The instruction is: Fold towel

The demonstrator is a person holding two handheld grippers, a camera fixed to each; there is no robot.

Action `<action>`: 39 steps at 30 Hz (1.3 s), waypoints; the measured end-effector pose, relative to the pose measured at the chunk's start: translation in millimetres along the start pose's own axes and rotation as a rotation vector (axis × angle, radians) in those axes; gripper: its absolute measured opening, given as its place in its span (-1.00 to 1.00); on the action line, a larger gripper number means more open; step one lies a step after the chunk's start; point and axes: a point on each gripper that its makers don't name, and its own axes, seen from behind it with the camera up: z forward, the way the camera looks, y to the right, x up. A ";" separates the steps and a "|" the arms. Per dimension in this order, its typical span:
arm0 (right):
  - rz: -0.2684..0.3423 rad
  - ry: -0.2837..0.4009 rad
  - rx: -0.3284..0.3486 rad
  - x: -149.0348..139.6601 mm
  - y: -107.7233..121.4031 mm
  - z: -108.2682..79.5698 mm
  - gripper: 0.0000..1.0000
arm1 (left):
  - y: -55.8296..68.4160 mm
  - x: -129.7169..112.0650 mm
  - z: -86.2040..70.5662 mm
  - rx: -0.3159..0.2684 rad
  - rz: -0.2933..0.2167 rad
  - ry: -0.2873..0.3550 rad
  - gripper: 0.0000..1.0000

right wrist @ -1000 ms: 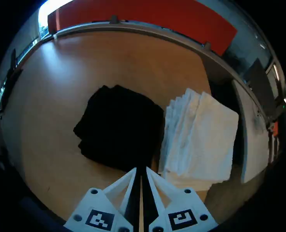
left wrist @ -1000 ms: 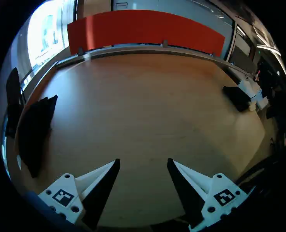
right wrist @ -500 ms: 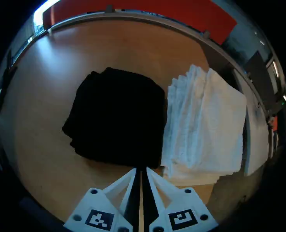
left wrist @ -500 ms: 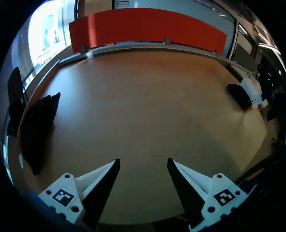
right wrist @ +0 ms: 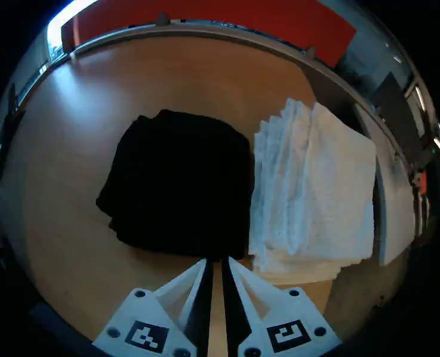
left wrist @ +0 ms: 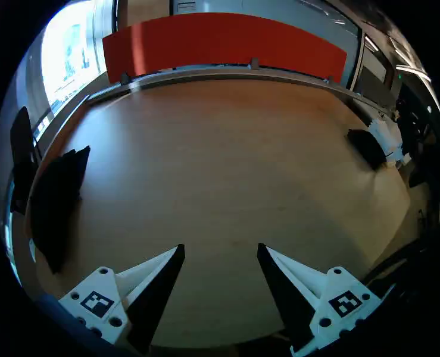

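The wooden table [left wrist: 220, 160] is spreading across both views, its top bare in the middle. A red panel [left wrist: 220, 41] is standing along its far edge, behind a grey rail.

In the right gripper view, two folded stacks are lying side by side on the table, near its right end. The black towels [right wrist: 178, 184] are sitting on the left and the white towels [right wrist: 315, 190] on the right, the inner edges of the two stacks touching or almost touching. The white stack is showing its layered folds along its left side and is reaching close to the table's right edge.

In the left gripper view, a dark cloth [left wrist: 56, 202] is lying at the table's left edge, crumpled and well apart from the gripper.

The left gripper [left wrist: 220, 247] is hovering over the bare wood at the near side, its jaws standing wide apart and holding nothing.

The right gripper [right wrist: 217, 260] is pointing at the near edge of the black towels, just short of them. Its jaws are standing almost together, with only a thin slit of table showing between them, and are gripping nothing.
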 end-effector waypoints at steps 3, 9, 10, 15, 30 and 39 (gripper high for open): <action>-0.001 0.007 0.004 0.4 -1.7 -1.5 -0.39 | 0.1 0.8 0.3 0.001 -0.002 0.002 0.80; -0.001 0.050 0.006 7.2 -5.6 -8.1 0.33 | -0.4 2.7 0.9 0.001 -0.009 0.007 0.80; -0.001 0.059 0.010 9.0 -7.5 -9.3 0.41 | -0.5 3.0 0.9 0.001 -0.009 0.008 0.80; 0.008 0.111 0.031 20.9 -18.1 -15.7 0.69 | 0.3 4.1 1.1 0.000 -0.011 0.012 0.80; 0.049 0.179 0.084 47.9 -42.7 -11.3 0.70 | -4.9 2.5 -2.0 0.009 -0.013 0.013 0.80; 0.067 0.117 0.102 26.8 -53.1 11.4 0.70 | -10.7 -1.4 -3.9 0.020 -0.016 0.004 0.80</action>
